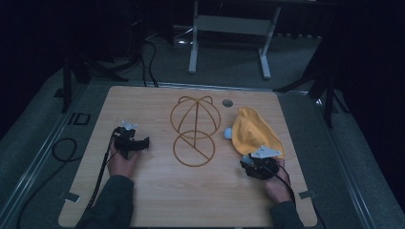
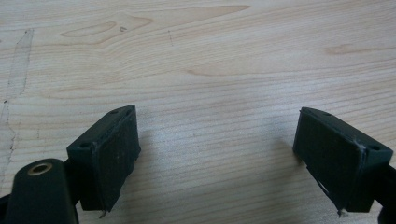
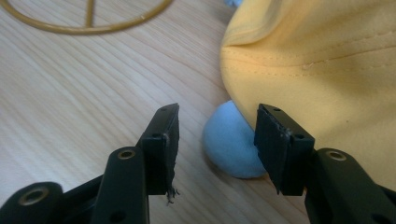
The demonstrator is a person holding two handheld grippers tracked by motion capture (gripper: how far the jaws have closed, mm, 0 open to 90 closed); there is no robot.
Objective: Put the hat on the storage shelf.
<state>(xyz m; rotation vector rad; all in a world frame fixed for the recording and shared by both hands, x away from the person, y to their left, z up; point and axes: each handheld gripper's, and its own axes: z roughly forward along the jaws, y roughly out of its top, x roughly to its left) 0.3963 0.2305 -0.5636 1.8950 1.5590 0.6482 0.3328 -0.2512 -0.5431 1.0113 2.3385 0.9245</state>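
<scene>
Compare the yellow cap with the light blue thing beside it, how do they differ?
The yellow cap is large, stitched fabric lying crumpled; the light blue piece is small, rounded and smooth. The cap's edge overlaps the blue piece, which peeks out beneath it. The blue piece sits between the right gripper's open jaws; the cap lies beside them. Both rest on the wooden table.

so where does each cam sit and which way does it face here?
High view: above the person's side, looking forward and down on the light wooden table; both forearms, left gripper and right gripper show.
Left gripper view: rides the left gripper, facing bare wood; its two black jaws stand wide apart.
Right gripper view: rides the right gripper, facing the yellow fabric cap and pale blue soft ball, jaws apart around the ball.
Shared: high and right gripper views both show cap, ball and brown outline drawing.
</scene>
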